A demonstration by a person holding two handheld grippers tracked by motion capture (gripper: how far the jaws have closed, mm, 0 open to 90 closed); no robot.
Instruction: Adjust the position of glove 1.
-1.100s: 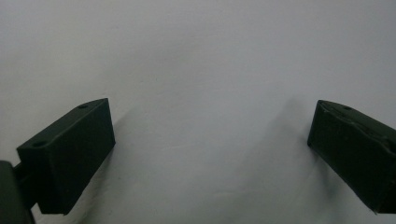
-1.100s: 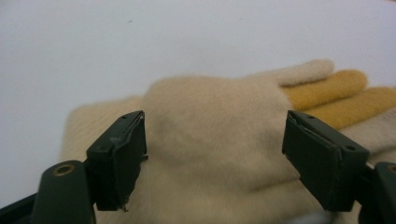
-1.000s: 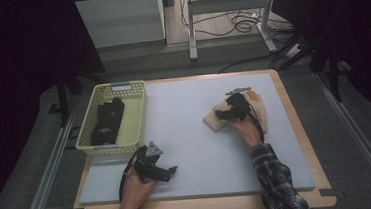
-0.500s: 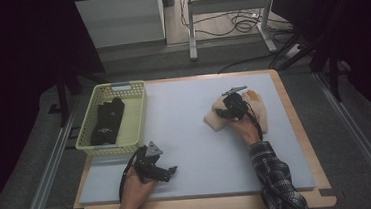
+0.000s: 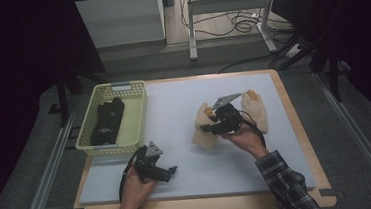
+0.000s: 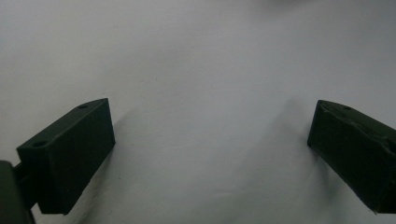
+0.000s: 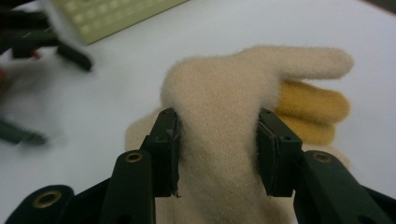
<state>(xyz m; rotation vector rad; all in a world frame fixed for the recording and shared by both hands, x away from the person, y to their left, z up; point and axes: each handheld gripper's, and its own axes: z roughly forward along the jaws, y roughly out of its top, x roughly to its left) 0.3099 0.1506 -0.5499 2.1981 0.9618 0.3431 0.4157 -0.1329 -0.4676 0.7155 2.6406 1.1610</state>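
While the right gripper (image 7: 218, 154) closes its two black jaws on a cream knitted glove (image 7: 224, 121), the pads press into the fabric from both sides and the wool bulges up between them. Those jaws have just been closing, with the glove between them. Beyond the jaws, one cream finger of the glove sticks out to the right, and yellow-orange fingertips (image 7: 313, 109) show just below it; whether these belong to the same glove I cannot tell.

From the high view, the right gripper (image 5: 214, 123) sits over the white table mat (image 5: 184, 109), with the held glove (image 5: 203, 133) hanging to its left and slightly toward the person. A second cream glove (image 5: 255, 110) lies flat on the mat just to the gripper's right, its orange tips pointing away from the person.

Well apart to the left of the right gripper, the left gripper (image 5: 168, 172) rests low on the mat. Its own view shows the jaws standing wide apart, bare white mat (image 6: 205, 93) between them. Beyond the left gripper and to its left stands a pale yellow-green basket (image 5: 138, 108) holding a dark garment (image 5: 107, 121).
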